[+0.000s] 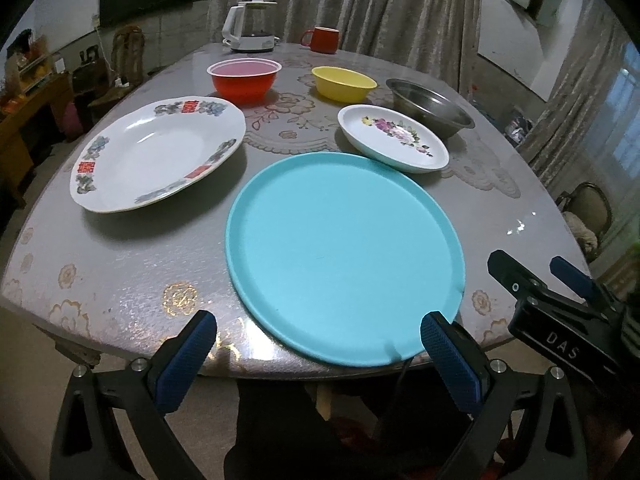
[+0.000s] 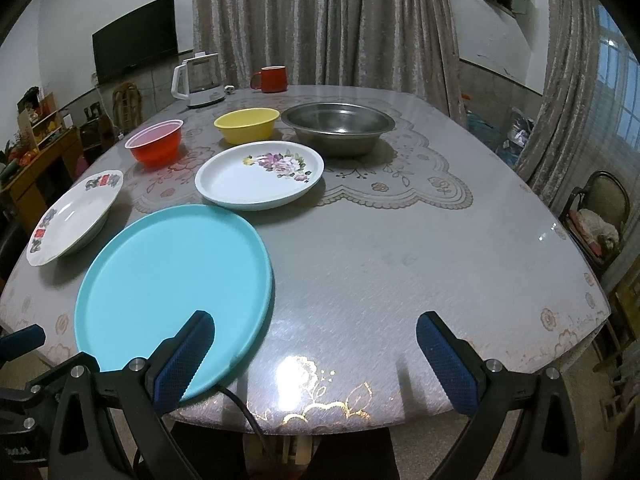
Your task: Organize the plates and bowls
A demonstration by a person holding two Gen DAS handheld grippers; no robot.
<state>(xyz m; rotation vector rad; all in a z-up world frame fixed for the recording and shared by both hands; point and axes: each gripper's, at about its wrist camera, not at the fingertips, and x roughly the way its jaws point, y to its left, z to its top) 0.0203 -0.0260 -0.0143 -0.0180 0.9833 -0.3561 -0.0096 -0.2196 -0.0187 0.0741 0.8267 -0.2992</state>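
Hovering at near table [image 2: 380, 264] edge, left gripper [image 1: 318, 354] and right gripper [image 2: 314, 354] both spread apart, empty. Teal plate [image 1: 344, 256] nearest, then big white plate [image 1: 156, 152] left, floral plate [image 1: 394, 136]; behind: red bowl [image 1: 244, 80], yellow bowl [image 1: 344, 82], steel bowl [image 1: 430, 106].

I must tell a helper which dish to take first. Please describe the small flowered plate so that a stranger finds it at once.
Start at the big turquoise plate at the table's near edge. Just behind it, in front of the steel bowl, lies the small flowered plate. Unlike the larger white plate with red marks on its rim, it carries one spray of purple flowers.
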